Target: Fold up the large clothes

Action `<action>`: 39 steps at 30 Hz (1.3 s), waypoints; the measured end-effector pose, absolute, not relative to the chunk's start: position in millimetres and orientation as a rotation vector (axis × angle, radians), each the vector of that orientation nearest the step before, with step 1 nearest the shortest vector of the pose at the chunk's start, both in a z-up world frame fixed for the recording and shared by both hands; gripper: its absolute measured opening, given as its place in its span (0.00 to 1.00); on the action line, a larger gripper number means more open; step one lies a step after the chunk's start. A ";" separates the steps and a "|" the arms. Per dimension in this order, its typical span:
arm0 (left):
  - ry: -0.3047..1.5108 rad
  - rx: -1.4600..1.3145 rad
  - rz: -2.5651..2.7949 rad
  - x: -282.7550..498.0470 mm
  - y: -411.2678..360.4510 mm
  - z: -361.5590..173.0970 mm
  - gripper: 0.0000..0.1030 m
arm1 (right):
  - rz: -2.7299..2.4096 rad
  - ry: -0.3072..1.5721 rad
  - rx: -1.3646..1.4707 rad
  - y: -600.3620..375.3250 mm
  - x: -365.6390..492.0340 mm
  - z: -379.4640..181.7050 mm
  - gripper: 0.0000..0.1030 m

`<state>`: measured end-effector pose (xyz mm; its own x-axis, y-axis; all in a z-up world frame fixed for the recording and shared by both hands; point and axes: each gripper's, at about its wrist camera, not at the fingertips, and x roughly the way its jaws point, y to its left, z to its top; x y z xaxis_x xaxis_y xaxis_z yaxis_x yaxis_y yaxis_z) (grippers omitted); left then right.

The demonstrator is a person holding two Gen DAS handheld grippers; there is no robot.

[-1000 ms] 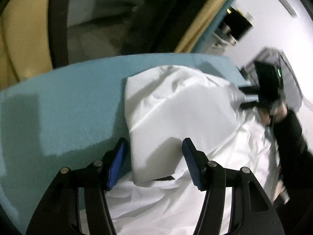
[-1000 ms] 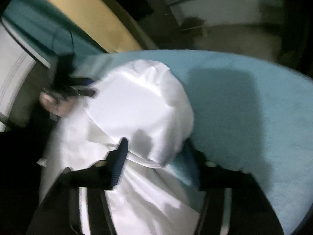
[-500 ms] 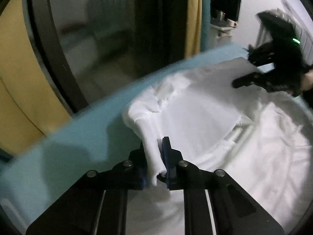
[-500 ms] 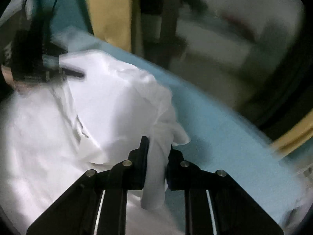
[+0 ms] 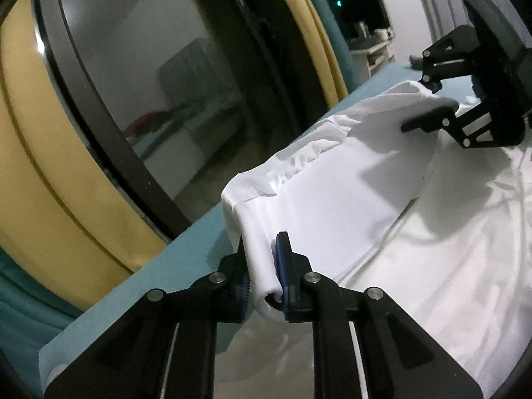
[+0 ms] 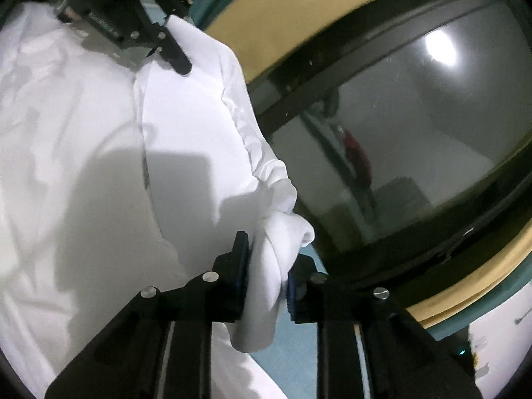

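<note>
A large white garment (image 5: 349, 199) lies on a teal surface (image 5: 139, 286), its far folded edge lifted. My left gripper (image 5: 262, 266) is shut on one corner of that edge. My right gripper (image 6: 266, 266) is shut on the other corner, a bunched wad of the white garment (image 6: 186, 133). The edge stretches between the two grippers. The right gripper also shows in the left wrist view (image 5: 432, 99), and the left gripper in the right wrist view (image 6: 166, 46). The rest of the cloth lies rumpled below.
A dark glass door with a black frame (image 5: 109, 139) and yellow wall (image 5: 33, 183) stand just beyond the teal surface's far edge. A shelf with a dark screen (image 5: 362, 6) and a radiator (image 5: 445, 3) are in the back corner.
A second ago both grippers were open around the folded edge; both closed on it and have lifted it up off the teal surface, stretching it between them.
</note>
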<state>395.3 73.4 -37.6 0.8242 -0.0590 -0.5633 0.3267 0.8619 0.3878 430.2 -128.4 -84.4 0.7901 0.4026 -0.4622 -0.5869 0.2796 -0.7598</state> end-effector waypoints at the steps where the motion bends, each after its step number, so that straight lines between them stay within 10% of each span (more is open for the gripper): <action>1: 0.560 0.488 -0.222 389.8 75.1 -34.7 0.16 | 0.668 0.188 -1.107 -130.9 425.3 -83.4 0.21; 21: 0.466 0.567 -0.311 288.0 46.1 -23.1 0.16 | 0.584 0.155 -1.151 -152.9 348.8 -87.9 0.23; 39: 0.558 0.515 -0.092 380.6 44.9 -46.0 0.16 | 0.538 0.201 -1.073 -115.8 423.6 -92.6 0.23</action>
<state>380.6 44.9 -46.0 0.8479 0.0532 -0.5275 0.2201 0.8698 0.4416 423.6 -115.8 -92.6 0.8544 0.3196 -0.4098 -0.5100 0.3646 -0.7791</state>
